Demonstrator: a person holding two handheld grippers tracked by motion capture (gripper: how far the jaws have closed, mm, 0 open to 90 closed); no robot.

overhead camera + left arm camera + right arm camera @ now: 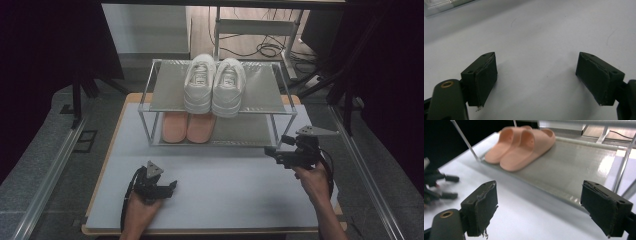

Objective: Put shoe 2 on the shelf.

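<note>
A two-tier metal shoe rack [150, 102] stands at the back of the white table [215, 185]. A pair of white sneakers [214, 84] sits on its top shelf. A pair of pink slippers [187, 127] [520, 146] lies on the bottom shelf. My right gripper [274, 151] [539, 210] hovers in front of the rack's right end, open and holding nothing, aimed leftward at the slippers. My left gripper [170, 186] [536, 80] rests low over the table's front left, open over bare white surface.
The rack's thin uprights [465, 141] and the bottom shelf's front edge [544, 188] lie close ahead of the right jaws. Cables [267, 50] and a table frame lie on the floor behind. Metal rails [47, 175] run along both sides of the table.
</note>
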